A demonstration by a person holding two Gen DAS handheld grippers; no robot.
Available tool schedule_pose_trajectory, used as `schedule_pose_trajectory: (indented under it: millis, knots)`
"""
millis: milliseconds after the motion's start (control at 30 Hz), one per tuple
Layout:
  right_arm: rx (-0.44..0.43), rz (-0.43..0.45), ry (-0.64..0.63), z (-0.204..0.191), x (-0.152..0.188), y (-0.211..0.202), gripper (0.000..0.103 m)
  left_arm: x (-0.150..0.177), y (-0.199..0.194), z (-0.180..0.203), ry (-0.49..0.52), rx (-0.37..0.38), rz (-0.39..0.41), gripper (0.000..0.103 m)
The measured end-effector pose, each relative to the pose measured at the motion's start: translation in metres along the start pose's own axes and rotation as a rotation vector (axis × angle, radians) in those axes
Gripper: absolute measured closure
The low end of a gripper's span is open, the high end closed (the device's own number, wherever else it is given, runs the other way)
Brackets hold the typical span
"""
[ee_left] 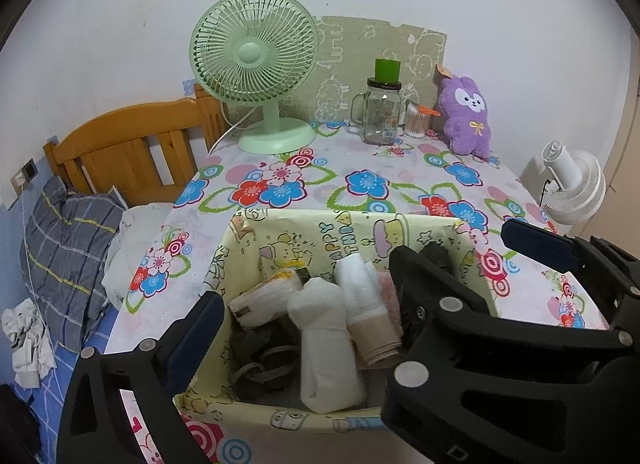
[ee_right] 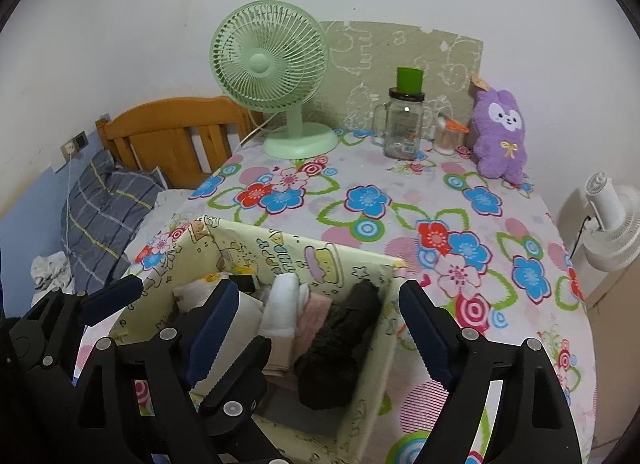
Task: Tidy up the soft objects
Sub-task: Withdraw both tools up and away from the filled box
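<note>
A box (ee_left: 320, 230) lined with yellow cartoon paper stands on the floral tablecloth (ee_left: 360, 168), right under both grippers. Rolled soft items lie in it: a white roll (ee_left: 324, 344), a white-and-beige roll (ee_left: 366, 304), a dark roll (ee_right: 340, 348) and a pink piece (ee_right: 314, 316). My left gripper (ee_left: 320, 304) hangs open over the box's left part, holding nothing. My right gripper (ee_right: 316, 304) stands open above the dark roll, pads off it. The two grippers overlap; one right-gripper pad (ee_left: 536, 240) shows in the left wrist view. A purple plush (ee_right: 502, 132) sits at the table's far right.
At the back of the table stand a green fan (ee_left: 260, 64), a glass jar mug with a green lid (ee_left: 380, 112) and a cup of cotton swabs (ee_left: 416, 120). A bed with a wooden headboard (ee_left: 128, 144) and a striped pillow (ee_left: 68, 244) lies left. A white fan (ee_left: 572, 184) stands right.
</note>
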State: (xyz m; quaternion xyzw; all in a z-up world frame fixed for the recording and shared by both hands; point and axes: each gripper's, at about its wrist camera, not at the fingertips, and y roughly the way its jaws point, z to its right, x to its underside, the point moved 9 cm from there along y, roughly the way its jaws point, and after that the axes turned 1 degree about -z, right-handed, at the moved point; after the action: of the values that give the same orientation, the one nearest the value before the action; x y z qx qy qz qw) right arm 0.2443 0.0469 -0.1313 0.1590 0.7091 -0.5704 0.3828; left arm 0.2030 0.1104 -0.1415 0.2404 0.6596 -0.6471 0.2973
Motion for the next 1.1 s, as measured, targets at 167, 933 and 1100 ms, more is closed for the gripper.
schedule_pose_trajectory:
  millis: [167,933,1100]
  knots:
    - [0.015,0.018,0.011,0.011,0.0,-0.013,0.016,-0.003,-0.008,0.011,0.008,0.008,0.025,0.002]
    - [0.1,0.125,0.097,0.081,0.007,-0.091,0.01,-0.016,-0.057,0.064,0.054,-0.007,0.125,0.002]
    - [0.118,0.156,0.115,0.096,0.009,-0.112,0.009,-0.017,-0.071,0.075,0.058,-0.008,0.148,0.002]
